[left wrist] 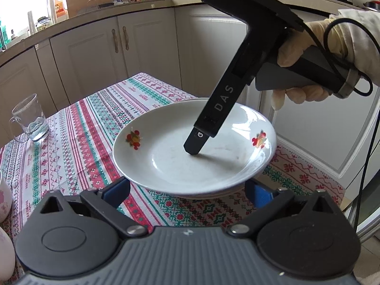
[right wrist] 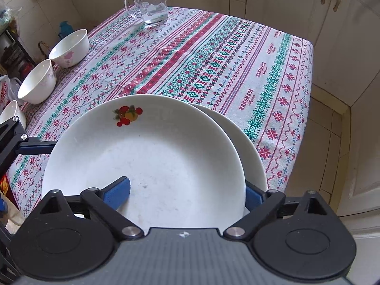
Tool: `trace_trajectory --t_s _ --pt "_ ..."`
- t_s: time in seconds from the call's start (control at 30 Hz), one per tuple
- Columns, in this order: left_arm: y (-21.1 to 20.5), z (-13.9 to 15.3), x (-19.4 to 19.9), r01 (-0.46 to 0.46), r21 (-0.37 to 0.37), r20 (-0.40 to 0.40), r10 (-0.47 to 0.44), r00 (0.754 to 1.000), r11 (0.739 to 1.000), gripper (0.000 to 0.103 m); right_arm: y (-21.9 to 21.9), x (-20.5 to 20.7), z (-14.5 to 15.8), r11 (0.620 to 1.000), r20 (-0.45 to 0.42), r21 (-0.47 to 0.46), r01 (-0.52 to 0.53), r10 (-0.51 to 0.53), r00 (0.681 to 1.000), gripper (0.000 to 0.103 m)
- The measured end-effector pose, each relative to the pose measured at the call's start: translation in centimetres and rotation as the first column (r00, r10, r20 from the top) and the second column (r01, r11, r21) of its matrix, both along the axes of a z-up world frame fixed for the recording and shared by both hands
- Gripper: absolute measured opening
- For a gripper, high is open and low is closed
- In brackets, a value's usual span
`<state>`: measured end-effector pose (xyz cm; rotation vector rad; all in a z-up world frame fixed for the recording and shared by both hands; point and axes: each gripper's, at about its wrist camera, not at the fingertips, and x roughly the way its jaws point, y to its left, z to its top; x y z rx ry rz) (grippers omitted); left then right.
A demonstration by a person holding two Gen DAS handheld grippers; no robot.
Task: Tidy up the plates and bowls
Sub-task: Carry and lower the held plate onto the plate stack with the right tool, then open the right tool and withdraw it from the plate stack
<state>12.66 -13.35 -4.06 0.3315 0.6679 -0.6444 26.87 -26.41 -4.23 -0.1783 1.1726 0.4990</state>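
A kitchen table under a patterned tablecloth (right wrist: 213, 54) holds a stack of white plates. The top plate (right wrist: 147, 161), painted with small fruit sprigs, sits slightly off-centre on a lower plate (right wrist: 251, 152), whose rim shows only as a crescent to the right of the right gripper; the rest is covered.

The right gripper (right wrist: 187, 193) points steeply down over the top plate with its jaws spread wide. One blue finger (right wrist: 118, 191) hangs above the plate's inner surface; the other sits just outside the rim on the right and is partly hidden by it. Neither pad presses the plate. Seen from the left wrist, a gloved hand (left wrist: 306, 54) grips this tool's handle, and only one dark finger is visible, its tip low over the middle of the top plate; whether it touches cannot be told.

The left gripper (left wrist: 187, 193) is open too, its blue fingers on either side of the stack's near rim, apart from it.

Beyond the right gripper to the left stand two white bowls (right wrist: 54, 66); a third is cut off at the edge. A glass mug (right wrist: 149, 2) stands near the far edge.
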Motion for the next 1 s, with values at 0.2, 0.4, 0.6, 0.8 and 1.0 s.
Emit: trace_trajectory --t_s 0.2,0.4,0.6,0.8,1.0 --pt "0.0 0.0 -0.1 0.007 -0.004 0.003 -0.007 1.000 1.000 0.102 0.4 -0.1 0.0 0.999 -0.020 -0.029 0.022 -0.023 1.000 0.102" --pt "0.1 -0.1 0.1 0.014 -0.009 -0.001 -0.014 1.000 1.000 0.102 0.4 -0.5 0.0 0.998 -0.027 -0.049 0.040 -0.042 0.999 0.102" --pt "0.1 -0.1 0.1 0.021 -0.011 0.000 -0.021 1.000 1.000 0.102 0.3 -1.0 0.3 0.997 -0.025 -0.057 0.052 -0.054 0.998 0.102" --pt "0.0 -0.3 0.1 0.031 -0.008 0.000 -0.031 1.000 0.999 0.102 -0.1 -1.8 0.6 0.996 -0.001 -0.055 0.068 -0.068 0.998 0.102" --pt "0.1 -0.4 0.6 0.044 -0.018 -0.006 -0.044 0.999 0.999 0.102 -0.5 -2.6 1.2 0.994 0.034 -0.063 0.085 -0.083 0.996 0.102"
